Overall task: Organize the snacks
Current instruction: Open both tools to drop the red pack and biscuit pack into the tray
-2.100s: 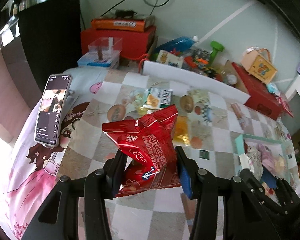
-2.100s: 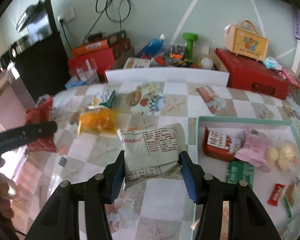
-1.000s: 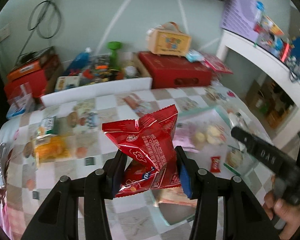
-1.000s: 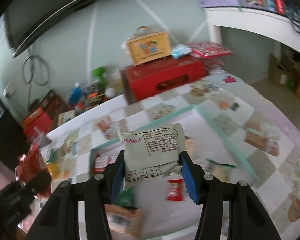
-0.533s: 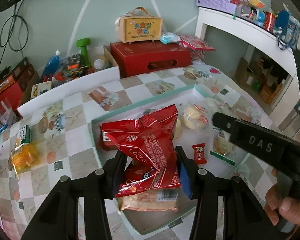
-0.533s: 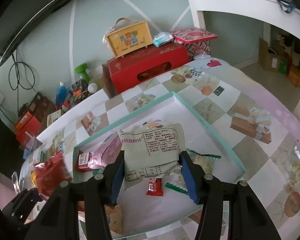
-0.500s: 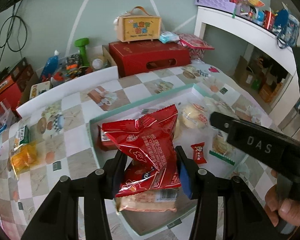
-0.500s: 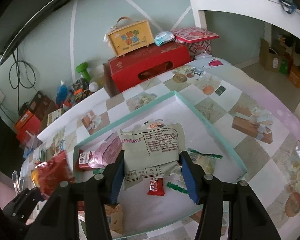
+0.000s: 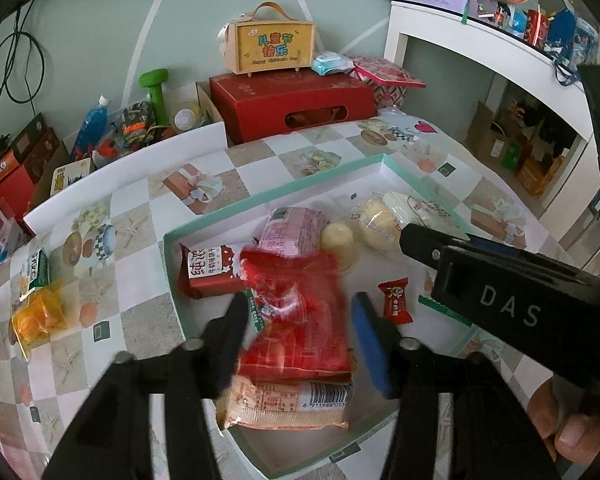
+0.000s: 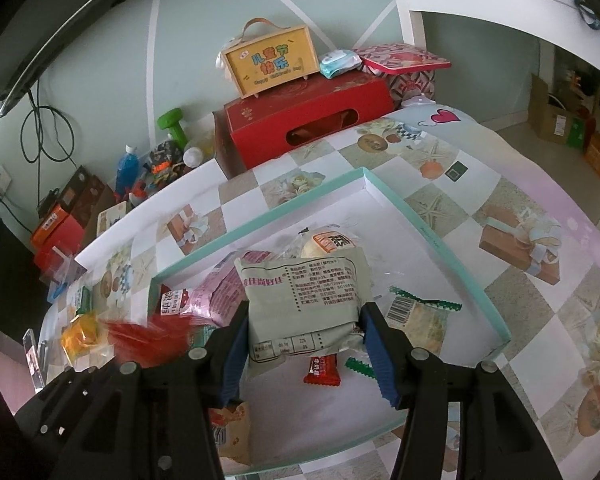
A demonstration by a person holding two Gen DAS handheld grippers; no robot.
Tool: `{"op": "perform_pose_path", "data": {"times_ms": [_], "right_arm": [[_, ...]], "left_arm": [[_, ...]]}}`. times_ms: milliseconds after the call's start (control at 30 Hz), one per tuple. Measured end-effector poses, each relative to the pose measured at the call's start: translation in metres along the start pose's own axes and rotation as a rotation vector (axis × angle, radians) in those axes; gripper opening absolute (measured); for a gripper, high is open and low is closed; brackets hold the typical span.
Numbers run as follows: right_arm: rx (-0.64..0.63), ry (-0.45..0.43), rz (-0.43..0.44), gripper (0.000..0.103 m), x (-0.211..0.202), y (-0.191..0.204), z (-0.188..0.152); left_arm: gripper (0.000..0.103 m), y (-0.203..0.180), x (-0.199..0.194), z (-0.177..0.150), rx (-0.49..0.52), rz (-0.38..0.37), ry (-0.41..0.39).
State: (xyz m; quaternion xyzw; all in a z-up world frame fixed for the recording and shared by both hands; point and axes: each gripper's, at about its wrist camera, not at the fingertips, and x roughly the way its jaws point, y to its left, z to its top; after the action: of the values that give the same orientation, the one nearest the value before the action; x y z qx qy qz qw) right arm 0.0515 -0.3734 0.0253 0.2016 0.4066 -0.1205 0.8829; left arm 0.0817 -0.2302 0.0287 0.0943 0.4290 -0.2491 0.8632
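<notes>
So the red snack bag (image 9: 300, 320) is a crinkly, shiny red packet with white print, motion-blurred in the left wrist view, sitting between the left gripper (image 9: 300, 336)'s fingers over the near end of the teal-rimmed white tray (image 9: 260, 200). Those jaws are spreading apart and the pads look clear of the bag, so it's released, lying on top of an orange-and-tan packet (image 9: 284, 404) at 6 o'clock from it. The right gripper (image 10: 306, 344) is clamped on one pale grey-green pouch (image 10: 304, 300) covered in black print, held above the tray's middle. Counting what's in the tray: one red-and-white milk carton (image 9: 208, 272) at 10 o'clock from the red bag, one pink packet (image 9: 292, 232) at 12, two yellowish round buns (image 9: 356, 232) around 1 o'clock, and one small red candy (image 9: 396, 300) at 3. Off the tray on the checkered tablecloth (image 9: 140, 320), one orange bag (image 9: 36, 316) and one green-and-white carton (image 9: 36, 268) sit way out at 9 o'clock.
</notes>
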Motion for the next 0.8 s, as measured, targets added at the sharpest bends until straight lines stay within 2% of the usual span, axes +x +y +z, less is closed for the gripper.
{"op": "perform_pose_path", "data": {"times_ms": [167,200,367,533,567,600,633,667,700,800], "right_arm": [[-0.002,0.012,-0.009,0.059,0.003,0.000,0.000],[-0.002,0.016,-0.011,0.062,0.004,0.000,0.000],[-0.004,0.025,-0.010,0.067,0.006,0.001,0.000],[-0.005,0.033,-0.018,0.068,0.007,0.000,0.000],[-0.006,0.037,-0.020,0.071,0.008,0.000,0.000],[-0.005,0.041,-0.020,0.081,0.010,0.001,0.000],[-0.003,0.045,-0.019,0.092,0.011,0.000,-0.001],[-0.003,0.050,-0.018,0.095,0.013,0.000,-0.001],[-0.004,0.053,-0.016,0.100,0.013,0.000,-0.002],[-0.013,0.057,-0.017,0.103,0.015,0.002,-0.002]], "left_arm": [[0.066,0.007,-0.006,0.002,-0.018,0.024,0.003],[0.066,0.010,-0.006,0.002,-0.027,0.028,0.005],[0.066,0.030,-0.012,0.003,-0.103,0.047,0.010],[0.066,0.052,-0.014,0.002,-0.182,0.085,0.023],[0.070,0.057,-0.014,0.001,-0.202,0.096,0.027],[0.078,0.063,-0.013,0.000,-0.228,0.108,0.032],[0.094,0.068,-0.013,-0.002,-0.256,0.122,0.034],[0.099,0.075,-0.013,-0.003,-0.293,0.140,0.032],[0.099,0.080,-0.013,-0.005,-0.312,0.147,0.030],[0.099,0.093,-0.012,-0.008,-0.347,0.165,0.040]]}}
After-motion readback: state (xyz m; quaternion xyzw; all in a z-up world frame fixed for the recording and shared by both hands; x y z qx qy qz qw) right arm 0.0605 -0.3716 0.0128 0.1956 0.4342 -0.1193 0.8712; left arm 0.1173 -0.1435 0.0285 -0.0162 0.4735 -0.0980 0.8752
